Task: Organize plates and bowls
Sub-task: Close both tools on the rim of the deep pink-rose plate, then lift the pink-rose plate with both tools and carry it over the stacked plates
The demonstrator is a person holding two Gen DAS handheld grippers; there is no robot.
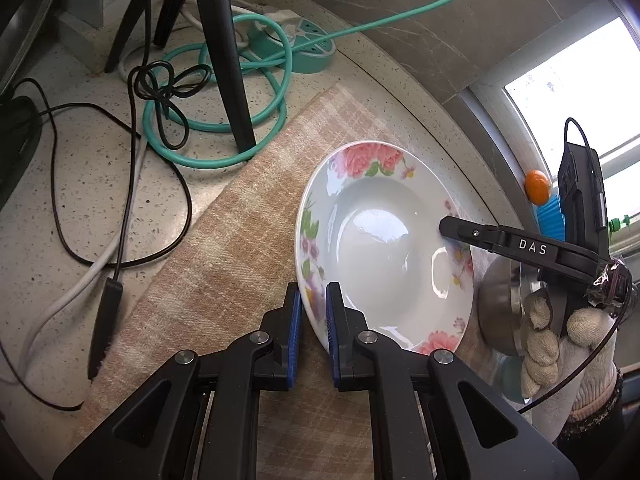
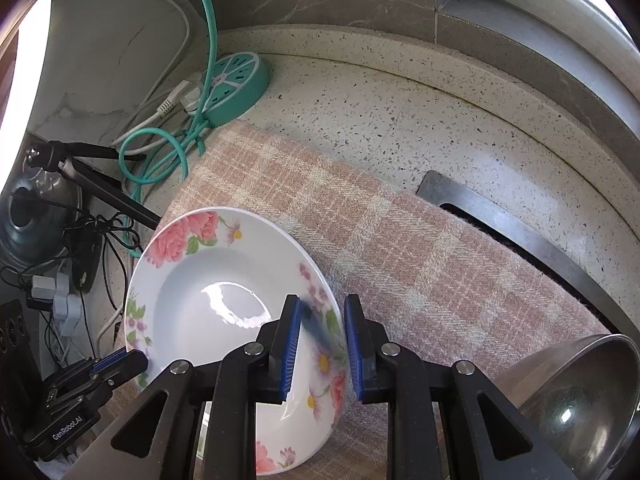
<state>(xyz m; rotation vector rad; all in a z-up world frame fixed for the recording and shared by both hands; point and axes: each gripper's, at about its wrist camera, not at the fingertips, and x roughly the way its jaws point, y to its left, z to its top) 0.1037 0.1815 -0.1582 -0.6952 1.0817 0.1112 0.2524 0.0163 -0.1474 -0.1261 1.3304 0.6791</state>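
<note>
1. The plate is gripped at its near rim by the left gripper, whose jaws are nearly closed on it.
2. The opposite rim is straddled by the right gripper; a gap is seen beside its right pad, so contact cannot be told.
3. The plate is seen over a checked cloth.
4. A metal bowl is seen just right of the right gripper.

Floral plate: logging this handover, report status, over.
Left gripper shut on floral plate rim. Right gripper fingers straddle the opposite rim, gap visible. Steel bowl beside the plate, on plaid cloth.
</note>
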